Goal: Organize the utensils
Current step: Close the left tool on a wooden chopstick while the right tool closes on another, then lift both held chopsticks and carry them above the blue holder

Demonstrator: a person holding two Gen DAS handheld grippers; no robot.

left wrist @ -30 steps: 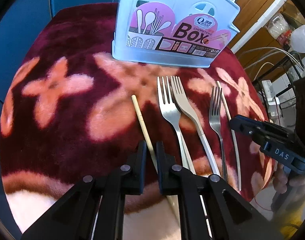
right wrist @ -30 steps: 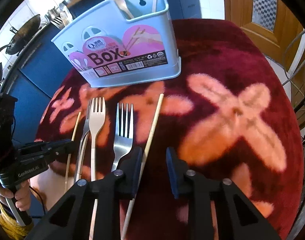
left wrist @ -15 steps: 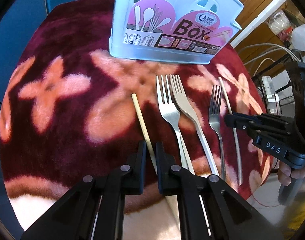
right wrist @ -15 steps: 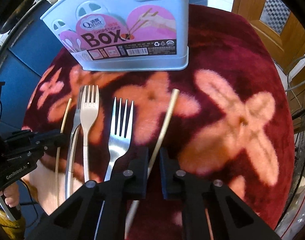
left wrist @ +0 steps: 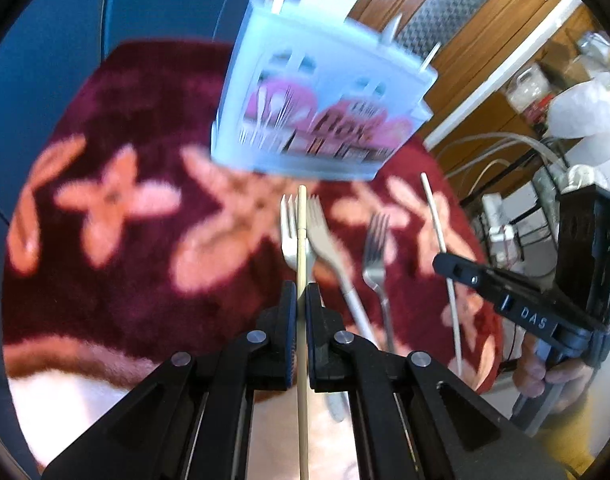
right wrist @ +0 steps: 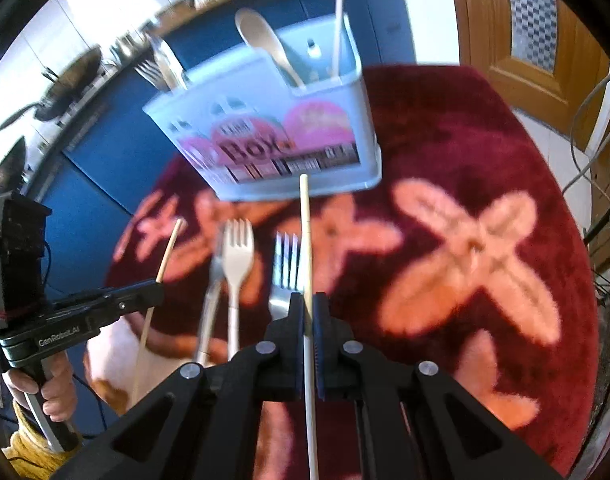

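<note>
Left gripper (left wrist: pixel 301 304) clamps one chopstick (left wrist: pixel 302 240), right gripper (right wrist: pixel 309 308) clamps the other chopstick (right wrist: pixel 305 240), both near the utensil box (right wrist: pixel 273 140). Best: tips up, drop in the far-right compartment.

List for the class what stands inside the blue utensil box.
Inside the blue utensil box, the right wrist view shows a pale spoon, one chopstick, and metal fork heads at its far end. Their lower parts are hidden by the box walls.
</note>
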